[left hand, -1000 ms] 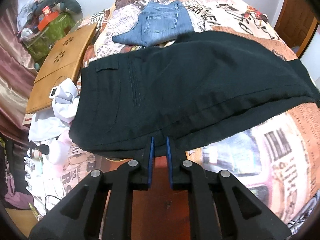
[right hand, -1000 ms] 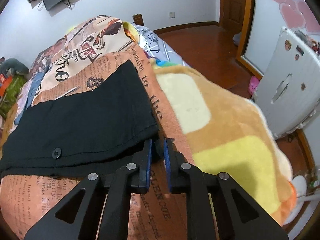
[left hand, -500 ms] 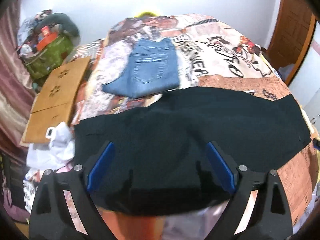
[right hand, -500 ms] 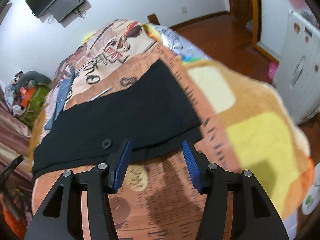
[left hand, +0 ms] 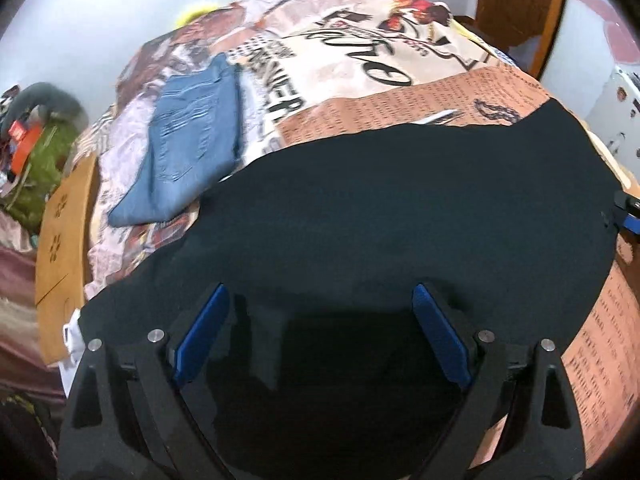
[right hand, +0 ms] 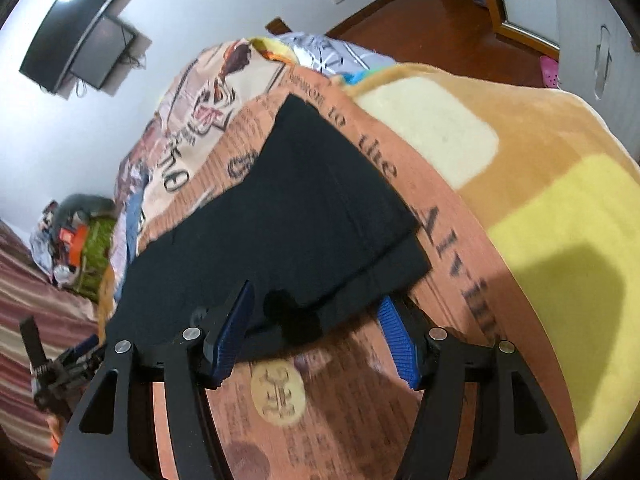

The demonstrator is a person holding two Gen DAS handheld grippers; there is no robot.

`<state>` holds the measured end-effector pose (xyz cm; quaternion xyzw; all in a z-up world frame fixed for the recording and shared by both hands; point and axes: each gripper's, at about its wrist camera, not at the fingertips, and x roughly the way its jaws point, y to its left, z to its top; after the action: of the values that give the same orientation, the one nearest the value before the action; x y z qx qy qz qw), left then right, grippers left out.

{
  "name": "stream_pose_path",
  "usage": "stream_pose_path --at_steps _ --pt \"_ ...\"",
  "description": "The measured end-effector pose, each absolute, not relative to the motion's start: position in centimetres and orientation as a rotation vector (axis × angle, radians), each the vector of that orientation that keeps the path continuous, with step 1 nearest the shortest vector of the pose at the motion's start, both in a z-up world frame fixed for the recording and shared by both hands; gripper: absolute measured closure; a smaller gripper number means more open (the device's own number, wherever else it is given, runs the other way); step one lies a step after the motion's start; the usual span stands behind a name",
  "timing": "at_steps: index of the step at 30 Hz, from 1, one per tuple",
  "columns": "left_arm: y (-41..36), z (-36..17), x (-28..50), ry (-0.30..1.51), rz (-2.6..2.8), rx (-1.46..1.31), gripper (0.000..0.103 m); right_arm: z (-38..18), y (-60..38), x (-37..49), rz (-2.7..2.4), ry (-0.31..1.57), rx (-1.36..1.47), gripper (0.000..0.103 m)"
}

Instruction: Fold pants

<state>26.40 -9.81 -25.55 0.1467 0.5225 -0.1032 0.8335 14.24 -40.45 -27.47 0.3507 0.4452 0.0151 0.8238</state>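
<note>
Pants (left hand: 400, 216) — black, laid lengthwise across the near part of the bed (left hand: 460, 104) — sit under both grippers, and neither gripper has hold of them. The left gripper (left hand: 320, 328) hangs over the dark cloth with its jaws spread wide, its blue pads (left hand: 202, 332) well apart and nothing between them but the fabric lying below. The right gripper (right hand: 316, 332) is also wide open, its blue pads (right hand: 394, 344) apart; it hovers at the near edge of the bed just by the hem end of the pants (right hand: 312, 216), where two layers of cloth show, the upper one stopping a little short of the lower. A round black button (right hand: 280, 300) lies on the cloth near its left pad.

Beyond the pants in the left wrist view, folded blue jeans (left hand: 188, 144) rest toward the far left part of the bed, apart from the black cloth. The bedcover is a newspaper-style print in orange and cream. A wooden board (left hand: 60, 248) lies off the left edge of the bed, with a green bag (left hand: 36, 172) farther back.

In the right wrist view a yellow and tan blanket (right hand: 540, 208) covers the right side of the bed, just beside the pants' hem — a wall-mounted screen (right hand: 76, 52) hangs on the far wall.
</note>
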Motion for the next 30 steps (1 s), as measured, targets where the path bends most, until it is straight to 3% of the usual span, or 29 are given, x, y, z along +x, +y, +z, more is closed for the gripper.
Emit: stream_pose_path --at_steps 3,5,10,19,30 --pt "-11.0 -25.9 27.2 1.125 -0.251 0.302 0.009 -27.5 -40.3 15.2 0.029 0.924 0.747 0.044" --pt "-11.8 -25.9 27.6 1.114 -0.254 0.312 0.009 -27.4 -40.3 15.8 0.018 0.918 0.726 0.051" --pt "-13.6 -26.7 28.7 1.158 -0.316 0.262 0.009 -27.7 -41.4 16.9 -0.022 0.911 0.723 0.090" --pt "-14.8 -24.2 27.7 1.092 -0.361 0.270 0.009 -23.6 -40.4 17.2 0.002 0.806 0.583 0.096" --pt "-8.5 -19.3 24.8 0.967 -0.268 0.185 0.009 -15.7 -36.0 18.2 0.130 0.644 0.502 0.097"
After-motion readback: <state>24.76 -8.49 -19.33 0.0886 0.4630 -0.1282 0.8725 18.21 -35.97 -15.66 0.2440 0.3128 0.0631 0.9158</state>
